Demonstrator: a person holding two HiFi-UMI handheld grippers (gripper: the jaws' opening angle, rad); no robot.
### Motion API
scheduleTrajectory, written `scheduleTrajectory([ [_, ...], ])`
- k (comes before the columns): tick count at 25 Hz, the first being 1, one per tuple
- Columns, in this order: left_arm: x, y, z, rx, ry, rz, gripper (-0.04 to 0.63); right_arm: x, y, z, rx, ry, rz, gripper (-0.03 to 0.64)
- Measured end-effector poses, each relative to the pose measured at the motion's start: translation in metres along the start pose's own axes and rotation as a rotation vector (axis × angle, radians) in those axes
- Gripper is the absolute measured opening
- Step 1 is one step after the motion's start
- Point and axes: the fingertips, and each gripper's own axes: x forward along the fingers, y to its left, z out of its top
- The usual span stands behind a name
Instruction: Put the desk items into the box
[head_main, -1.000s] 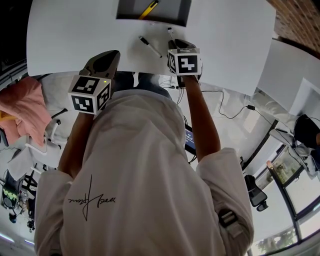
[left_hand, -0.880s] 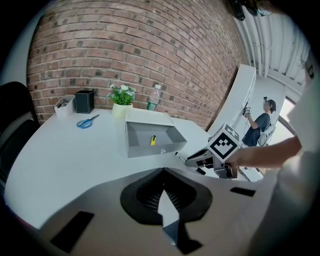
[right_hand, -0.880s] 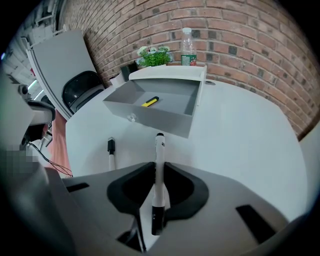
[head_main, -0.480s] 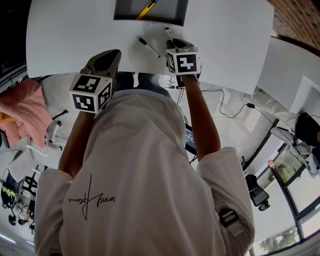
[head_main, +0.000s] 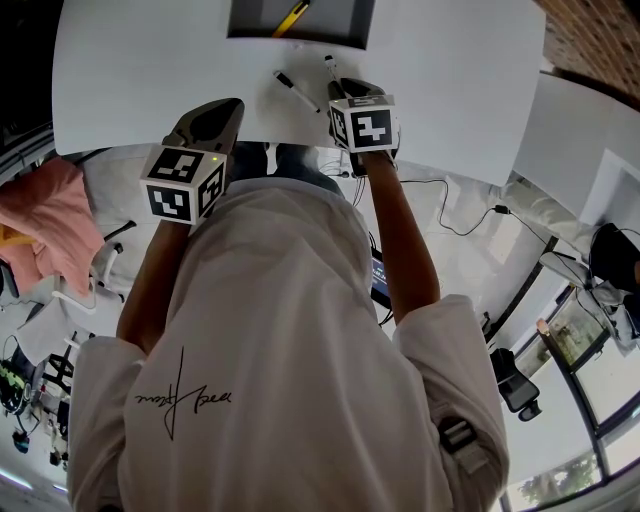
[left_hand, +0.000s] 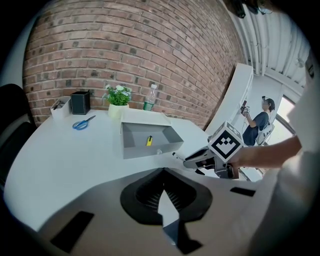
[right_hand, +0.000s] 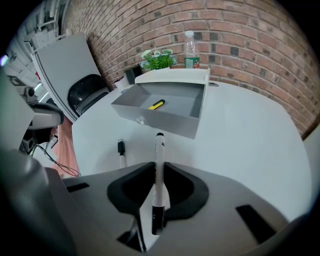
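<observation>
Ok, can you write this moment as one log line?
right gripper: shut on marker | left gripper: shut, empty | box: yellow item inside | table: second marker lying

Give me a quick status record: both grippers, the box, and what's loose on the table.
left gripper: shut, empty
right gripper: shut on marker, short of the box
box: open, one yellow item inside
loose on table: second marker near the box; scissors farther off
</observation>
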Motion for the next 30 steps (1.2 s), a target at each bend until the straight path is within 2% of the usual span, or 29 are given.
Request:
scheduleTrajectory([
  [30,0.004,-0.003,0.002,0.024,0.0,-0.031,0.005,-0.036,0.024,0.017,-0.012,-0.04,0.046,0.081],
])
